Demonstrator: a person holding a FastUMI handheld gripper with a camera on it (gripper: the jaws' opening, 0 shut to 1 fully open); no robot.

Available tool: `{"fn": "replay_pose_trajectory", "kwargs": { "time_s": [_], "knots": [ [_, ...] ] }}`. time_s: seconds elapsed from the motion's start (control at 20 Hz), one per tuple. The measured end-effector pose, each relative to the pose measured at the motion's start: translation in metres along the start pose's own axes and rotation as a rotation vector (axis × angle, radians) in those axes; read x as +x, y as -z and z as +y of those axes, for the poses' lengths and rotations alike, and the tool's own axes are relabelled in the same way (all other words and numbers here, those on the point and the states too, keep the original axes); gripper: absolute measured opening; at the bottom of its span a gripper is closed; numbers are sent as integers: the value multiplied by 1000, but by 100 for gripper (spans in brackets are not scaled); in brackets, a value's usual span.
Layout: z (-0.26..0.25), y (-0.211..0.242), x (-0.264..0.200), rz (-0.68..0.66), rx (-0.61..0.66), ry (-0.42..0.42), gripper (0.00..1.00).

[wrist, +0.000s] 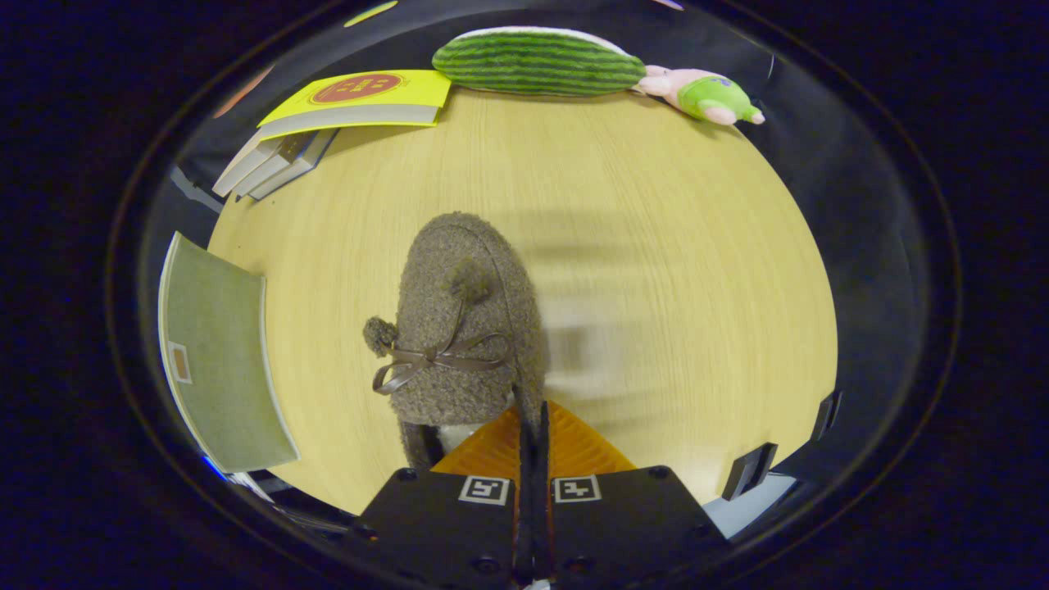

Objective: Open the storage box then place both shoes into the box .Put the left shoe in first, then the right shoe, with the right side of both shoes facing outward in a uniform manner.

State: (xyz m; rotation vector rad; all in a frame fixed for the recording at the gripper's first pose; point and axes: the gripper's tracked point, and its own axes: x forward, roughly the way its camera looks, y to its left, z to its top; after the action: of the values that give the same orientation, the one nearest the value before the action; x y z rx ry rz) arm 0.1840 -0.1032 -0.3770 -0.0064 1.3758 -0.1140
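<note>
Pale wood-grain table (pixel 656 246) is seen from the gripper view, with dark booth cloth behind it. At the far edge lie a striped green cushion (pixel 537 61) and, just beside it, a pink-and-green plush toy (pixel 705 94); a yellow book (pixel 361 102) rests on a stack of others at the far left, and a green-covered box (pixel 221 352) sits at the near left edge (whether its lid is open cannot be told from this angle).

One fuzzy brown shoe (pixel 463 328), with pom-poms and a ribbon bow on top, is seen just ahead of the gripper (pixel 533 434), its toe pointing away. The fingers are pressed close together, with only a thin strip of the shoe's collar rim apparently pinched between them; the rest of the shoe hangs or lies to the left of the fingers.

A slip is the main risk: so little soft pile is caught that the shoe could be pulled free by its own weight when swung toward the box. The shoe could also be twisted about the pinch, so its right side might not face outward when set down. Blur on the table to the right suggests motion, which would make both more likely.
</note>
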Motion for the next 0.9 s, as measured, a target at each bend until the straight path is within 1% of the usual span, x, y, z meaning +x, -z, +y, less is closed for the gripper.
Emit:
{"fn": "replay_pose_trajectory", "kwargs": {
  "time_s": [0.1, 0.35, 0.4, 0.55, 0.75, 0.9],
  "knots": [
    [0, -1, -7, -20, -18, 18, 6],
    [-7, -12, -42, -100, -41, 110, 6],
    [-5, -12, -51, -102, -32, 104, 6],
    [11, -13, -84, -119, -7, 41, 6],
    [34, -13, -130, -152, -11, -18, 6],
    [50, -11, -162, -173, -27, -31, 6]
  ]
}}
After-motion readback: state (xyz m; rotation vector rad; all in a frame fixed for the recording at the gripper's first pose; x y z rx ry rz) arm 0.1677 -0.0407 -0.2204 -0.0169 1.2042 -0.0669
